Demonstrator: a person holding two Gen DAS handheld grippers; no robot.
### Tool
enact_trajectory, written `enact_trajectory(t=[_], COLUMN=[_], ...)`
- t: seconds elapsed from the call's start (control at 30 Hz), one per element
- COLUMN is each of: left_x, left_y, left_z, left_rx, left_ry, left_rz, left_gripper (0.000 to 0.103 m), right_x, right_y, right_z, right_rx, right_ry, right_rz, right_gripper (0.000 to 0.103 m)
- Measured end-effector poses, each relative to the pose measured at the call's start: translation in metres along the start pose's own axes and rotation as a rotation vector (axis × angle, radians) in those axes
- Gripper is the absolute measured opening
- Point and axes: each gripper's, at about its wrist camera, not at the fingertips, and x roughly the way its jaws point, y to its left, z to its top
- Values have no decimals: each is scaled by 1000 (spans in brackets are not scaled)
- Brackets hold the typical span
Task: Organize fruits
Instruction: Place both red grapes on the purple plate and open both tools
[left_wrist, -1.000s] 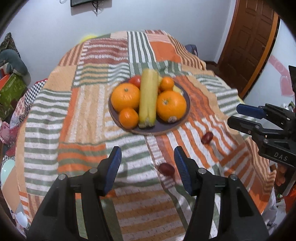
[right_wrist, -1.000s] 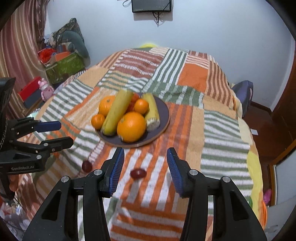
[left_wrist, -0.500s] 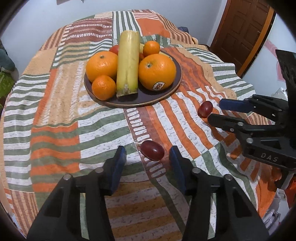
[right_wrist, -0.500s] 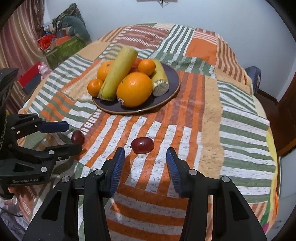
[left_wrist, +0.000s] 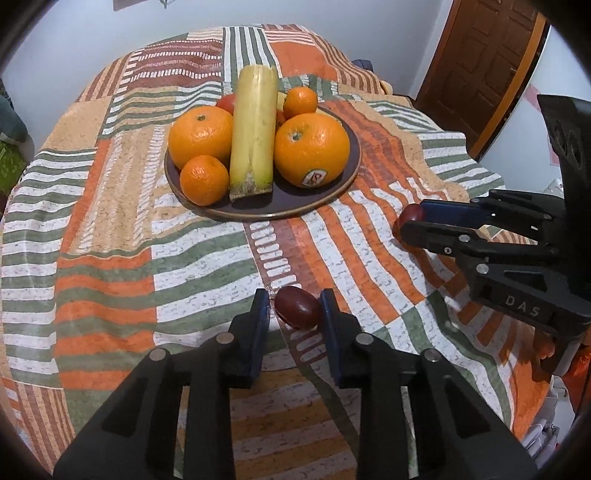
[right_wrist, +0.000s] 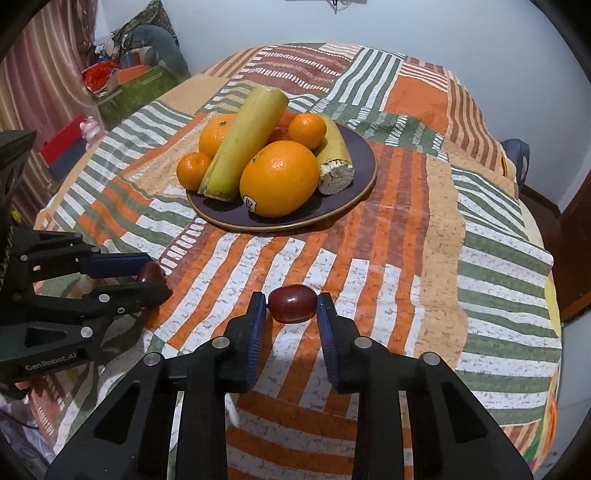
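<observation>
A dark plate (left_wrist: 332, 192) (right_wrist: 354, 199) in the middle of the patchwork cloth holds oranges (left_wrist: 312, 149) (right_wrist: 279, 179), small tangerines and two long yellow pieces (left_wrist: 255, 129). Two dark red oval fruits lie on the cloth in front of it. My left gripper (left_wrist: 294, 306) brackets one red fruit (left_wrist: 297, 307), pads close on both sides, right pad touching. My right gripper (right_wrist: 291, 308) brackets the other red fruit (right_wrist: 292, 303) the same way. Each gripper shows in the other's view, the right (left_wrist: 410, 223) and the left (right_wrist: 157, 273).
The cloth drapes over the rounded table edges. A wooden door (left_wrist: 476, 62) stands at the back right. Boxes, toys and a curtain (right_wrist: 122, 85) are heaped beyond the far left edge. A white wall is behind the table.
Both grippers have moved down and forward onto the red fruits and their jaws have narrowed around them. The plate and its fruit have not moved.
</observation>
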Motion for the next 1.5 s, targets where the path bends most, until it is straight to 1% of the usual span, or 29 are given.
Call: enact_trajectory(t=[0.13,0.4,0.63,0.8,1.03,1.2,1.3,1.37,1.43,1.47,1.5], left_x=[-7,-20,-16,-8,2,10,15,18,18,17,16], left_y=[4,20,39,46,54,53,53,54,55,56,57], left_z=[8,35,60,75,89,92,91,90,89,89,88], left_rx=[-11,-37,-65,-65,-76,-65,-59,-66,-70,-73,-77], left_ry=[-23,-84,-108,-114,-123,-118,-107,-104,-105,-107,-115], left_rz=[2,17,37,51,58,60,65,65,66,67,70], left_gripper=[28,28,28,28,28,28,28,32,37,44,48], right_x=[-8,-15,-10,4,32,41,42,42,42,42,43], right_y=[-2,-13,-22,-30,-41,-45,-45,-45,-47,-50,-52], right_z=[7,30,48,57,62,63,63,64,63,63,63], right_rx=[4,29,23,18,39,46,43,42,45,53,60], right_ry=[-30,-90,-116,-105,-59,-44,-49,-47,-42,-39,-37], right_rz=[1,-1,-16,-23,-9,20,22,23,25,20,19], right_gripper=[26,26,26,26,26,26,27,27,30,34,39])
